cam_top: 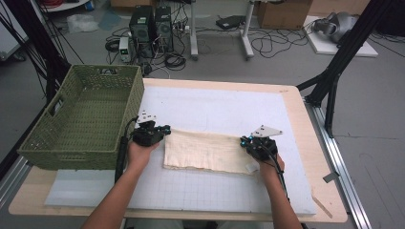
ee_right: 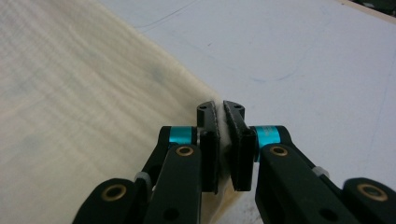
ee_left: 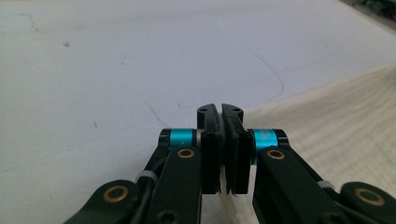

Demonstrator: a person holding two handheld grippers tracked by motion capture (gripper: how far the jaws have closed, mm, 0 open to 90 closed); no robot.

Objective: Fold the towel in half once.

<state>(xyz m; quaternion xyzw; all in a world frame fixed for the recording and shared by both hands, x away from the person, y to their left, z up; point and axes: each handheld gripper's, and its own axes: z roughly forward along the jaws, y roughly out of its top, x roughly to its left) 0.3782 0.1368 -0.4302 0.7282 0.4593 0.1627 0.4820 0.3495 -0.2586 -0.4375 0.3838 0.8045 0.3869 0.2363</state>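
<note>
Seen from the high view, the cream folded cloth (cam_top: 205,151) lies mid-mat beside the green wicker basket (cam_top: 81,119), held at its far corners. Left gripper (ee_left: 219,112) view: jaws clenched on its edge. Right gripper (ee_right: 220,108) view: jaws pinching fabric. It looks light, limp and likely to sag, so corners suit best.

no readable text, labels, brands or numbers anywhere

- A grey floor (cam_top: 372,124) is lying around the wooden desk (cam_top: 305,143).
- Two computer towers (cam_top: 152,24) are standing beyond it among tangled cables (cam_top: 272,43).
- Cardboard boxes (cam_top: 284,13) are sitting near white desk legs (cam_top: 247,33).
</note>
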